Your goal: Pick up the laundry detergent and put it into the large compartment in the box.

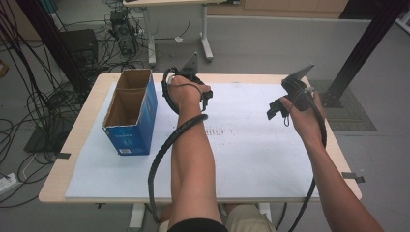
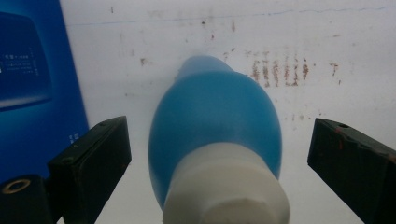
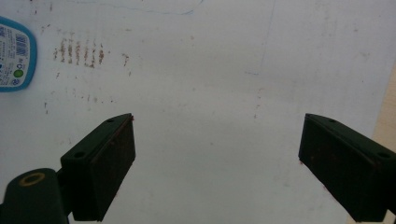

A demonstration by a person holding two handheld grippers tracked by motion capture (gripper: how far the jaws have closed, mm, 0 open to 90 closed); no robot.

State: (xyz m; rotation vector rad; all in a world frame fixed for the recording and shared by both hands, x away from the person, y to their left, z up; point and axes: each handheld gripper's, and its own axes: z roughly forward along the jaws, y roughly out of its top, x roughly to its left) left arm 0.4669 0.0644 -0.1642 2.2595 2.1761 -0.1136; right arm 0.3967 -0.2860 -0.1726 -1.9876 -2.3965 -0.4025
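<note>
One blue cardboard box [image 1: 130, 116]: it is standing at the far left of the white sheet [image 1: 251, 154] with its top open and two compartments showing inside, both looking bare. In my left gripper view its blue wall [image 2: 32, 88] is filling the left edge.

One left gripper [image 1: 205, 99]: I am holding it just right of the box, toward the far side of the table [image 1: 63, 169]. Its two jaws are standing wide apart, gripping nothing. Its one cable is trailing back along my forearm.

One blue bottle [image 2: 215, 126] with one white cap [image 2: 229, 186]: it is lying on the white sheet between my left jaws, cap end toward me, body pointing away. Neither jaw is touching it; a gap is showing on each side. In my right gripper view, one corner of its printed label [image 3: 14, 56] is peeking in at the upper left, well apart from those jaws.

One patch of brownish marks [image 3: 79, 51]: it is sitting on the sheet just beyond the bottle.

One right gripper [image 1: 276, 110]: I am holding it at the far right, above bare sheet. Its two jaws are also spread wide, with nothing between them. The table's wooden edge [image 3: 385, 121] is showing at the right.
</note>
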